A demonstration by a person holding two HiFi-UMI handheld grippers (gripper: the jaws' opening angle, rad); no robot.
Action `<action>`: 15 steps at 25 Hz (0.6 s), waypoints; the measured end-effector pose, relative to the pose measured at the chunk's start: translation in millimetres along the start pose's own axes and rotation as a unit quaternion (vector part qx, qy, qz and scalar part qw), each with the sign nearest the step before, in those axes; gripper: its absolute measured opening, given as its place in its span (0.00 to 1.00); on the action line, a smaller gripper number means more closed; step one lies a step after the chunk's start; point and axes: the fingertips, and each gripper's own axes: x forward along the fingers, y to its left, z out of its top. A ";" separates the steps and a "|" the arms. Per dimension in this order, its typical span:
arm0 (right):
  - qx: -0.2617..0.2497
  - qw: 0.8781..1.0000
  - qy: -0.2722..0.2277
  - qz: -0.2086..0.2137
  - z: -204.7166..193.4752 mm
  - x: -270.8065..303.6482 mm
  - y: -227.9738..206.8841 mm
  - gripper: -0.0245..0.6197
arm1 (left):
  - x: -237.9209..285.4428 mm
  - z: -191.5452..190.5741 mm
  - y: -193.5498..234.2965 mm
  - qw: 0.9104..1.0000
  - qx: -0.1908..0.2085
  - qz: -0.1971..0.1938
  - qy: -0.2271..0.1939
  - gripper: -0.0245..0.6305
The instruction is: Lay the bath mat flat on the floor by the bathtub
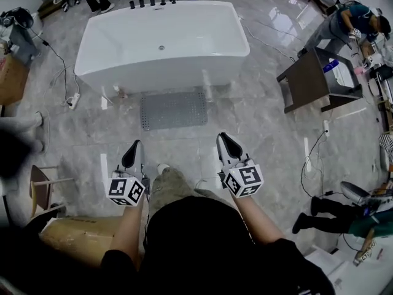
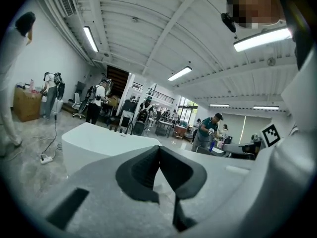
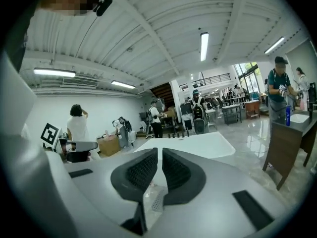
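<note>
Head view: mat (image 1: 174, 109) lies flat on the floor by the tub (image 1: 163, 42). Left gripper (image 1: 136, 144) jaws together, right gripper (image 1: 223, 137) jaws almost together, both empty.

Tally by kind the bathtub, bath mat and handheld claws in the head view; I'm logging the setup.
Bathtub: 1
Bath mat: 1
Claws: 2 (left claw, right claw)
Total: 4
</note>
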 end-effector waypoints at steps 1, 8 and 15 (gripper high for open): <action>-0.003 1.000 -0.004 0.001 1.1 -9.0 -0.3 0.08 | -1.0 -1.3 -11.4 1.000 0.011 -0.001 0.004 0.06; -0.012 1.000 -0.013 0.021 0.4 -59.8 1.4 0.07 | -22.5 -10.3 -74.6 0.999 0.034 -0.014 0.002 0.06; -0.040 0.999 -0.020 0.001 4.3 -67.7 9.6 0.07 | -41.4 -5.7 -69.0 0.999 0.040 -0.023 0.002 0.06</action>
